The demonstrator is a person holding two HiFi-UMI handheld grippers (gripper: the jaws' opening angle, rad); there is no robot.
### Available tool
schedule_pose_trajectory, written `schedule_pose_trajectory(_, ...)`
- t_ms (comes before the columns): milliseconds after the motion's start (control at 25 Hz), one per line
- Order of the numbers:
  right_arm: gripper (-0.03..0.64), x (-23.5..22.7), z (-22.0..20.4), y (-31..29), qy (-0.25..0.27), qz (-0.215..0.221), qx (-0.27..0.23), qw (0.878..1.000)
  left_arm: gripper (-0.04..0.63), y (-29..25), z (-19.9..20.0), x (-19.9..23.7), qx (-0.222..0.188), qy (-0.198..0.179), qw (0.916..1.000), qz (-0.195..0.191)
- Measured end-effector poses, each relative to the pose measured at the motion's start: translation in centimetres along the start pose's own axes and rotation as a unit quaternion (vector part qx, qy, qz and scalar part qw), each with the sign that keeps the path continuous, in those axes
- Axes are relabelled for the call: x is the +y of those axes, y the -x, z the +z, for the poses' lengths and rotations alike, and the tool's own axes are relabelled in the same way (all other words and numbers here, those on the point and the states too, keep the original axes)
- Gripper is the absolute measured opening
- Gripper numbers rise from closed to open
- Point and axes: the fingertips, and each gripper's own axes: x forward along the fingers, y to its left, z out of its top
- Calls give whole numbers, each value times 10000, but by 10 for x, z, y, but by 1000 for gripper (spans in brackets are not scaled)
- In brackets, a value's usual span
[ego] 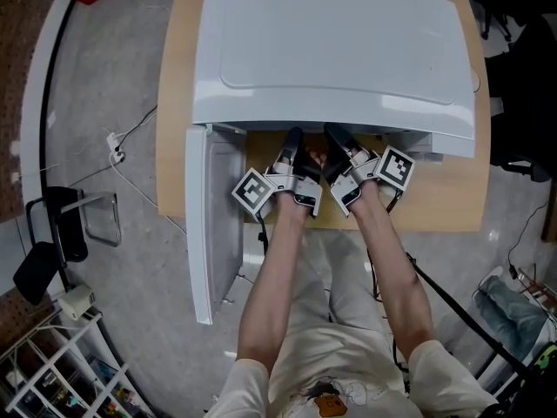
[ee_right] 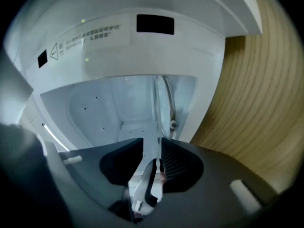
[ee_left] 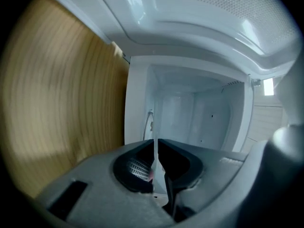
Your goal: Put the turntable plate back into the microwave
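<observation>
A white microwave (ego: pixel 331 50) stands on a wooden table (ego: pixel 174 103), its door (ego: pixel 209 225) swung open to the left. Both grippers reach level into its opening, side by side, tips hidden under its top. The clear glass turntable plate (ee_left: pixel 155 127) shows edge-on as a thin vertical line. My left gripper (ee_left: pixel 156 148) is shut on its rim. In the right gripper view the plate (ee_right: pixel 156 122) runs between the jaws of my right gripper (ee_right: pixel 152 148), which stands open; a gap shows on the plate's left side. The cavity's back wall (ee_right: pixel 118 108) lies ahead.
The open door juts past the table's front edge beside the person's left arm (ego: pixel 274 277). A black chair (ego: pixel 52 233) and a cable with a plug strip (ego: pixel 116 151) lie on the floor at left. Shelving (ego: pixel 61 364) stands at lower left.
</observation>
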Motion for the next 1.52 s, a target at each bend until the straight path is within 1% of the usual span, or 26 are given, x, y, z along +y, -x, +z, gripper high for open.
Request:
schedule_pose_trajectory(80, 102, -2, -2, 4, 8, -51, 26, 10000, 25, -4, 2, 2, -2, 15, 10000, 38)
schedule_pose_trajectory(160, 47, -2, -7, 5, 56, -79, 108, 9999, 23, -9, 4, 2, -6, 32, 10000, 69)
schedule_pose_trajectory(200, 41, -1, -10, 5, 98, -81, 159, 9998, 23, -11, 4, 2, -5, 22, 10000, 79)
schedule_pose_trajectory(280, 41, -1, -14, 4, 134, -103, 215, 9996, 26, -13, 4, 1, -2, 17, 10000, 62)
schedule_pose_trajectory(400, 41, -3, -11, 6, 12, -94, 185, 9998, 28, -12, 4, 3, -17, 52, 10000, 73)
schedule_pose_trajectory(600, 44, -8, -10, 10, -38, -153, 182, 9997, 25, -10, 3, 2, -34, 40, 9999, 120)
schedule_pose_trajectory(800, 43, -8, -5, 9, 113, -237, 185, 9995, 20, -5, 1, 4, 7, -167, 9993, 320)
schedule_pose_trajectory(880, 18, -9, -2, 8, 190, -323, 165, 9992, 0, -2, 0, 5, 38, -279, 9989, 386)
schedule_pose_trajectory(920, 1, -10, -1, 7, 216, -358, 156, 9990, 0, -1, -1, 3, 70, -345, 9986, 386)
schedule_pose_trajectory(960, 0, -10, 1, 6, 237, -381, 154, 9989, 0, 0, -1, 3, 103, -437, 9981, 423)
schedule_pose_trajectory(1080, 3, -10, 5, 2, 325, -411, 181, 9985, 0, 9, -1, 5, 205, -880, 9937, 662)
schedule_pose_trajectory(1160, 3, -13, 7, 1, 374, -443, 169, 9982, 0, 14, -4, 3, 321, -1294, 9880, 775)
schedule_pose_trajectory(1240, 3, -14, 9, 1, 374, -512, 98, 9979, 0, 19, -8, 1, 449, -1719, 9801, 884)
schedule_pose_trajectory(1320, 3, -16, 13, 1, 403, -553, 8, 9977, 0, 21, -13, -2, 571, -2047, 9726, 941)
schedule_pose_trajectory(1400, 3, -16, 16, 0, 426, -545, -37, 9976, 0, 21, -17, -4, 670, -2253, 9671, 972)
schedule_pose_trajectory(1520, 3, -14, 17, 0, 356, -471, -38, 9982, 0, 23, -21, -5, 741, -2436, 9612, 1066)
